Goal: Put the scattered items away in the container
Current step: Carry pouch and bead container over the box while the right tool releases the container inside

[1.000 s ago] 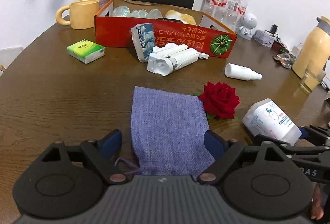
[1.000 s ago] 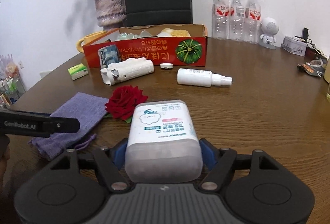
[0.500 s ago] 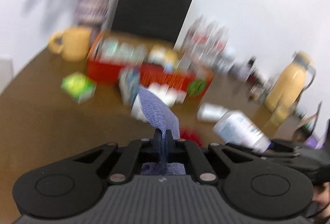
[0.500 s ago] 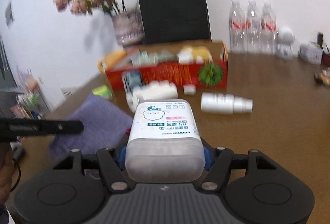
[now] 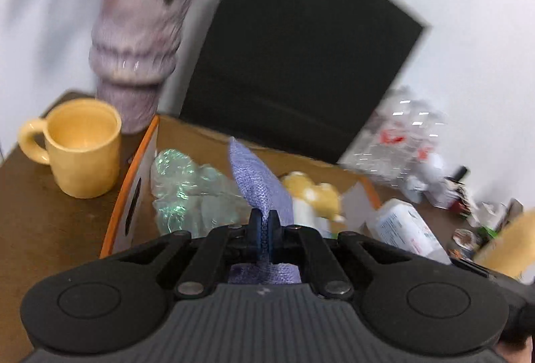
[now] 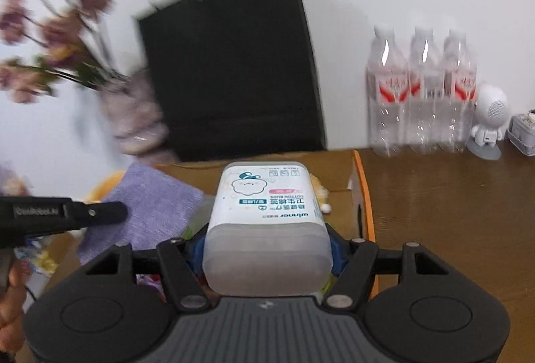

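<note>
My left gripper [image 5: 264,222] is shut on the purple cloth pouch [image 5: 259,186] and holds it above the open cardboard box [image 5: 133,196]. The pouch also shows in the right wrist view [image 6: 150,206], hanging from the left gripper's side [image 6: 67,212]. My right gripper [image 6: 267,249] is shut on a white cotton-bud tub [image 6: 267,216], held above the box's right end [image 6: 362,196]. The tub also shows in the left wrist view [image 5: 406,231]. Inside the box lie clear crinkled wrappers [image 5: 187,186] and a yellow-white soft thing [image 5: 311,196].
A yellow mug [image 5: 80,145] and a purple vase [image 5: 133,38] stand left of the box. A black paper bag [image 6: 230,62] stands behind it. Three water bottles [image 6: 421,89] and a small white robot figure [image 6: 488,122] stand at the right on the brown table [image 6: 451,212].
Both grippers rose off the table and moved forward over the box. The left one closed on the pouch and lifted it; the right one kept hold of the tub.
</note>
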Demonstrator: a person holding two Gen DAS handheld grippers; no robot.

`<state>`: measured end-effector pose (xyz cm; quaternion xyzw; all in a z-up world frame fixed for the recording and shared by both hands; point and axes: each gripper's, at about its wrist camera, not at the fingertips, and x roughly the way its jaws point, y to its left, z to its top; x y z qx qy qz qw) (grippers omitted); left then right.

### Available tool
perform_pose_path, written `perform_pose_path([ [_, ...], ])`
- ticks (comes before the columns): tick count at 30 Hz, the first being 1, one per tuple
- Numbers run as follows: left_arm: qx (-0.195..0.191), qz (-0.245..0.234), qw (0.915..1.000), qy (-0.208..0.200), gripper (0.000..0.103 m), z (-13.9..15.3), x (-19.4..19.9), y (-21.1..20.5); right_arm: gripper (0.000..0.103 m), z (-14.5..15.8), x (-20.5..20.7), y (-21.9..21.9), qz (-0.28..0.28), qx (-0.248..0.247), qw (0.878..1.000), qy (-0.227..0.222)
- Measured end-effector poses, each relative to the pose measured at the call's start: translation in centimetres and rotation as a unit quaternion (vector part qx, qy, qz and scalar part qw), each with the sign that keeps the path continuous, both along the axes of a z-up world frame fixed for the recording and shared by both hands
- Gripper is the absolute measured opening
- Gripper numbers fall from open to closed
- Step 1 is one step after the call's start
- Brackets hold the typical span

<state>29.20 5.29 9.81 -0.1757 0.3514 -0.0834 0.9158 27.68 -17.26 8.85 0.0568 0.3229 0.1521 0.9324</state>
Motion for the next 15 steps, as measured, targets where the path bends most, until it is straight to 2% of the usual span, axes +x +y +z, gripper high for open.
perform_pose_path([
  [4,0.029,0.008,0.9993,0.022,0.005,-2.0,2.1,-0.3,0.065,-2.0,4.0,1.0,-0.007,-0.023,0.999,0.025],
  [8,0.024,0.003,0.9994,0.027,0.005,-2.9,2.4,0.1,0.065,-3.3,5.5,1.6,-0.004,-0.028,0.999,0.034],
  [12,0.037,-0.002,0.9992,0.018,0.005,-2.7,1.9,0.2,0.065,-3.4,5.2,1.7,0.003,-0.044,0.999,0.023],
  [15,0.023,-0.006,0.9997,0.0,0.005,-2.0,1.1,0.4,0.067,-2.4,4.1,1.2,0.001,-0.035,0.999,-0.007],
])
